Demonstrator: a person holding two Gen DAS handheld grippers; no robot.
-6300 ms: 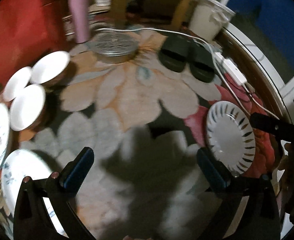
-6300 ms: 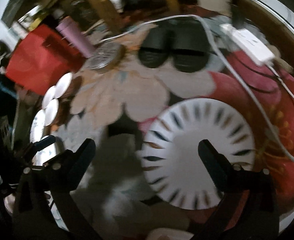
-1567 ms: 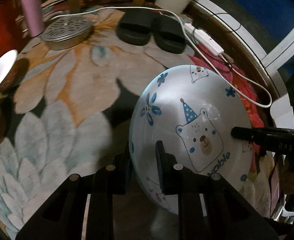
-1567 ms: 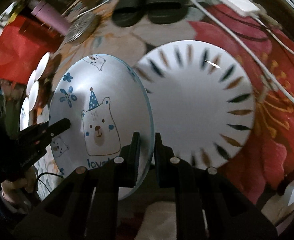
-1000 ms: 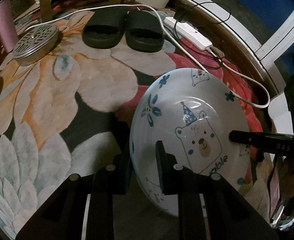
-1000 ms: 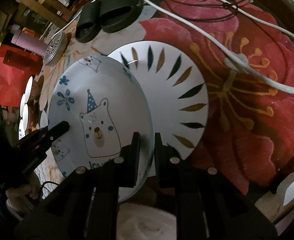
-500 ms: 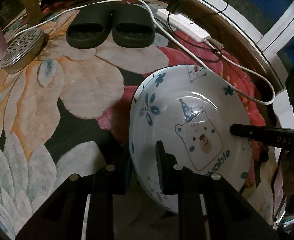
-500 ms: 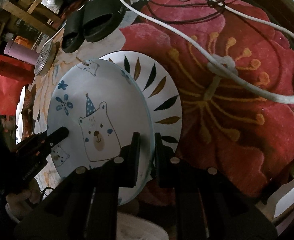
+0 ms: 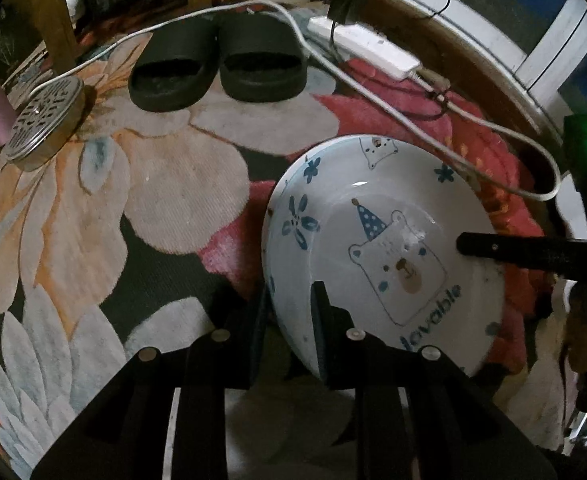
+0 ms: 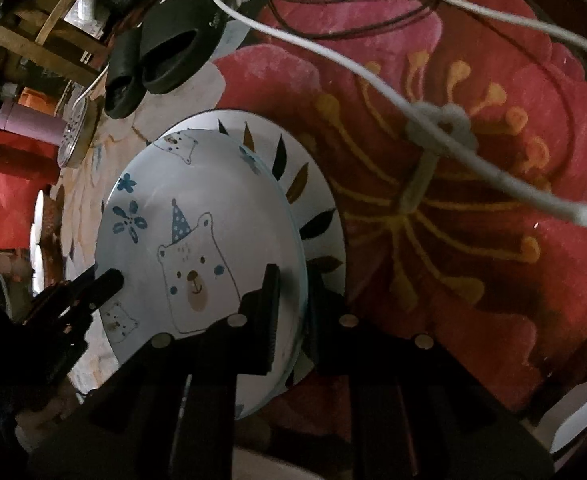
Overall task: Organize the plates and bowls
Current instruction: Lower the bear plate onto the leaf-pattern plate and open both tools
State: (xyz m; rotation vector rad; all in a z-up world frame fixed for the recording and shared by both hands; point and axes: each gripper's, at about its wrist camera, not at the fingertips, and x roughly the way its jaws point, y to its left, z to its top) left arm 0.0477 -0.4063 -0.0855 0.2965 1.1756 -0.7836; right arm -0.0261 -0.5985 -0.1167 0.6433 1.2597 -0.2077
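Bear-print plate [image 9: 377,240] is clamped at opposite rims by left hand-held gripper [image 9: 289,308] and right hand-held gripper [image 10: 291,300], hanging over the leaf-patterned plate [image 10: 313,184] on the rug [image 9: 165,184].

Left claw [image 9: 291,312] clamped, right claw [image 10: 293,300] clamped, both angled downward

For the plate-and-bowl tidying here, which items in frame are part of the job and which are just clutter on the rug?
Part of the job:
- bear plate, clamped at opposite rims by the left hand-held gripper and right hand-held gripper
- leaf-pattern plate beneath it

Just lying about:
- black slippers
- power strip and white cable
- round metal tin
- pink tumbler
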